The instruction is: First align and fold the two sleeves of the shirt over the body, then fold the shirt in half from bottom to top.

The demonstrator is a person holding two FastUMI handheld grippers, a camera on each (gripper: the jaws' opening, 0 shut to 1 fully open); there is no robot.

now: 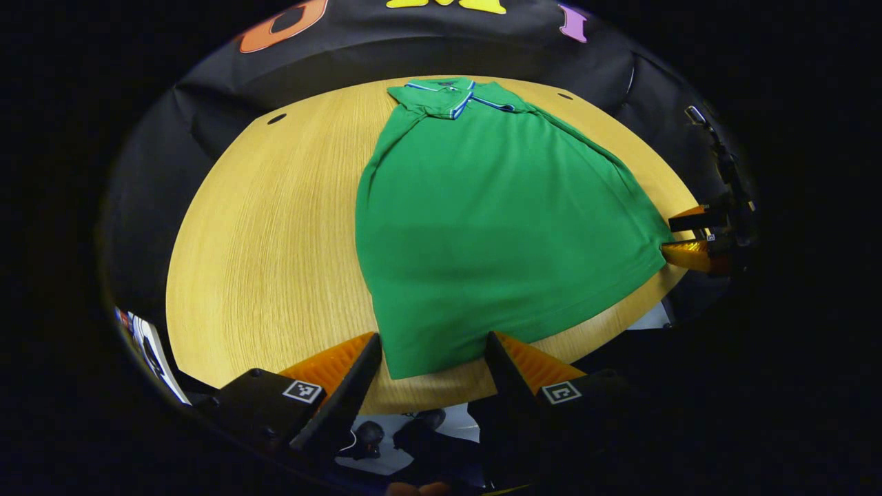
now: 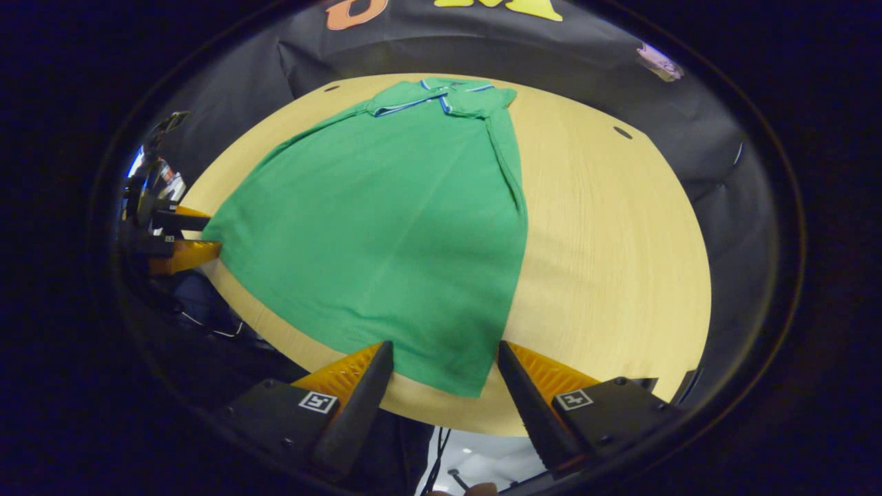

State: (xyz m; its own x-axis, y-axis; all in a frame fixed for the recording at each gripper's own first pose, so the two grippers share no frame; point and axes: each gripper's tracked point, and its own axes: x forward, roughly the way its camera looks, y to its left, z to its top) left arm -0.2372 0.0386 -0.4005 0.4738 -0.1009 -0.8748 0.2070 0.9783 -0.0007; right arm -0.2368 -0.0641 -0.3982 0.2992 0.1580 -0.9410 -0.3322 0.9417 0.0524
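With both sleeves already folded in, the green shirt (image 1: 496,227) lies flat on the table (image 1: 275,241), and your left gripper (image 1: 433,358) and right gripper (image 2: 444,365) gape unclenched at its near hem corners, bottom-to-top fold undone

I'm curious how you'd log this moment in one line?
shirt flat, sleeves folded | left gripper open at hem corner | right gripper open at other corner

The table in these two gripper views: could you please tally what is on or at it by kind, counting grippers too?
Green shirt: 1
Wooden table: 1
Grippers: 2, the left gripper and the right gripper, both open at the shirt's near corners
Total: 4
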